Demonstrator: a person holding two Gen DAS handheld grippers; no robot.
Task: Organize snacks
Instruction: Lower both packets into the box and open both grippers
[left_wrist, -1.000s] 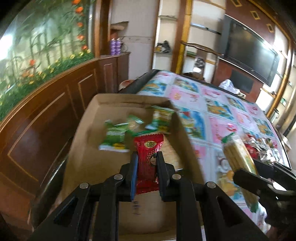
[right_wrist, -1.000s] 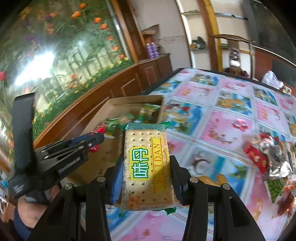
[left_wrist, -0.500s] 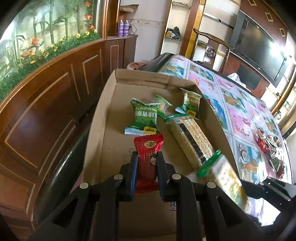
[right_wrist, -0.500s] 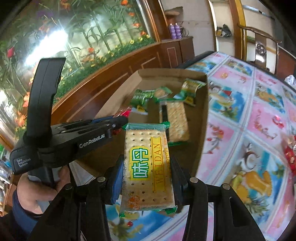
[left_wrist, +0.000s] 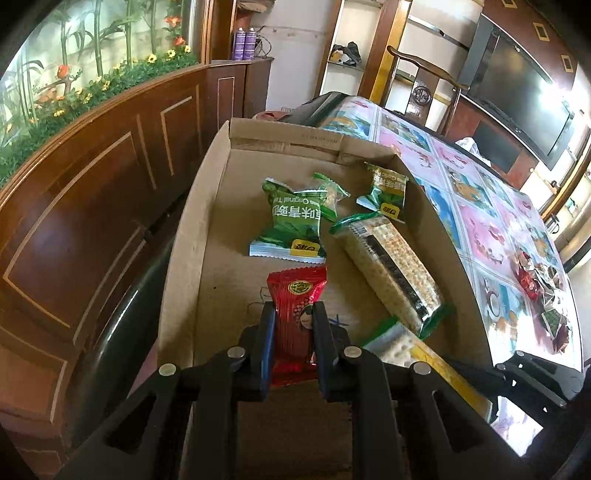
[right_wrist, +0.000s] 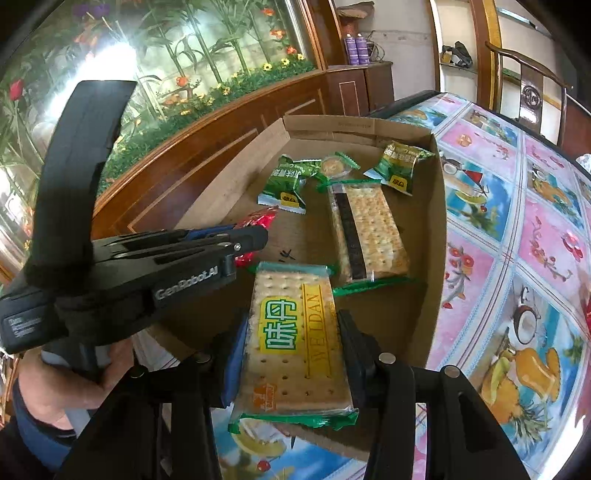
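Grippers level over box, clamping red packet and, seemingly, crackers.

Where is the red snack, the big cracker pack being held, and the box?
red snack (left_wrist: 295, 295), left wrist view, upper wrapper.
held cracker pack (right_wrist: 295, 332), right wrist view, label middle.
cardboard box (left_wrist: 284, 138), left wrist view, far wall.

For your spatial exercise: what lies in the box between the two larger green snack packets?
A small clear-wrapped round pastry lies between the left green packet and the right one, clearest in the right wrist view.

the cracker pack reads "weidan"; the left gripper body reads, seemingly, "genrobot.ai".
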